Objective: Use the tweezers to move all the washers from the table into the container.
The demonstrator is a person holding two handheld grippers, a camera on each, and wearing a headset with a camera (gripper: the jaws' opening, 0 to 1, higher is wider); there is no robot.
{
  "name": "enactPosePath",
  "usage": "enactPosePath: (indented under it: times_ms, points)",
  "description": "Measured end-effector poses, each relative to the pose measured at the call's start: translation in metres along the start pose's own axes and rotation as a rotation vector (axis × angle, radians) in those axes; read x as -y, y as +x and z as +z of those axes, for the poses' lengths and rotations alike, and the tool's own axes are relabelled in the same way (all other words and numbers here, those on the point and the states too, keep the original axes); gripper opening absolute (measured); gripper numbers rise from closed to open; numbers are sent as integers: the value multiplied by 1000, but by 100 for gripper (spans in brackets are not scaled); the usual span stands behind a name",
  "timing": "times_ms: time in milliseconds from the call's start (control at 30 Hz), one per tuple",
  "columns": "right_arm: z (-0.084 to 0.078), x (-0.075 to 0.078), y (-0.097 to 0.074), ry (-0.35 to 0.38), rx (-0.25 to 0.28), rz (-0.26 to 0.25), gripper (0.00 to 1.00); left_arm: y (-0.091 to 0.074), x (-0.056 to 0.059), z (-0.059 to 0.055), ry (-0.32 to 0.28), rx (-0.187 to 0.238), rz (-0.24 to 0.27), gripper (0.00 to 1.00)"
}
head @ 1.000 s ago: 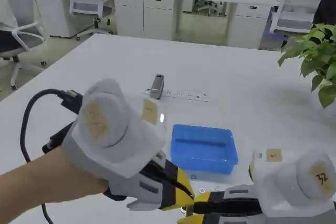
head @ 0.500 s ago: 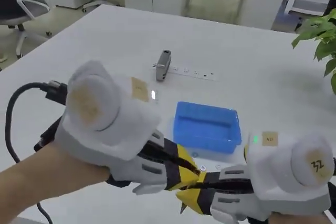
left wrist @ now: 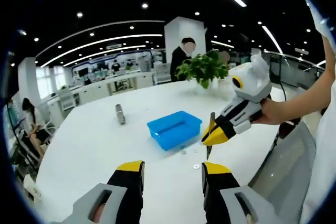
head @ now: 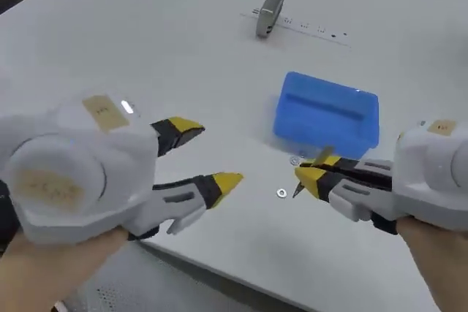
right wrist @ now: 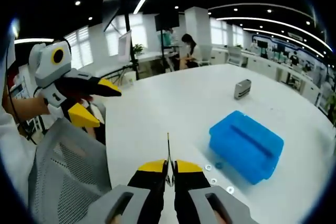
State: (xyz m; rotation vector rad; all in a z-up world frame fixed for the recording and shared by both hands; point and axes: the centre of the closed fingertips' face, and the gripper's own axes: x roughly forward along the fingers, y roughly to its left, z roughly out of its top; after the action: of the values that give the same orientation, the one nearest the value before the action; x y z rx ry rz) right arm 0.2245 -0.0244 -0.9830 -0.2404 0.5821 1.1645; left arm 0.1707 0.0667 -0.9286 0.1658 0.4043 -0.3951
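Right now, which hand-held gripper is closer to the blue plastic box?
Right. The right hand-held gripper sits just before the blue plastic box; the left hand-held gripper hangs farther left.

The container point(head: 327, 115) sits on the table point(head: 131, 42), right of centre in the head view. Well behind it lies a power strip point(head: 307, 27), with a small block point(head: 269, 11) at its left end. Washers point(head: 282, 193) lie on the table just before the container's near wall. The left gripper point(head: 219, 153) hangs left of them, and the right gripper point(head: 301, 174) just right, with the tweezers point(head: 295, 191) between its jaws. In the left gripper view a plant point(left wrist: 202, 69) stands behind the container.
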Motion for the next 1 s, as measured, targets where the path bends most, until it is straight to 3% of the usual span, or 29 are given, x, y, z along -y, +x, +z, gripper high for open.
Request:
enactPosePath:
  times_ms: [100, 233, 367, 467, 567, 767, 833, 1000]
  points:
    - [-1, 8, 5, 22, 11, -19, 2, 1, -15, -4, -54, 24, 82, 60]
    - [-2, 13, 18, 39, 16, -37, 2, 4, -38, -20, -19, 2, 204, 75]
    - [-11, 16, 28, 37, -4, -54, 3, 9, -44, -27, -23, 1, 247, 86]
    - [-18, 14, 32, 67, -32, -29, 3, 12, -44, -29, -26, -14, 255, 90]
    - [-15, 17, 32, 54, -16, -48, 3, 12, -45, -34, -24, -30, 257, 94]
    - [-10, 17, 38, 59, -11, -42, 3, 10, -50, -39, -8, -55, 284, 94]
    - [-14, 15, 40, 54, -27, -26, 3, 11, -50, -44, 3, -84, 284, 94]
    - [-17, 13, 36, 50, -31, -30, 3, 11, -50, -46, 3, -88, 281, 96]
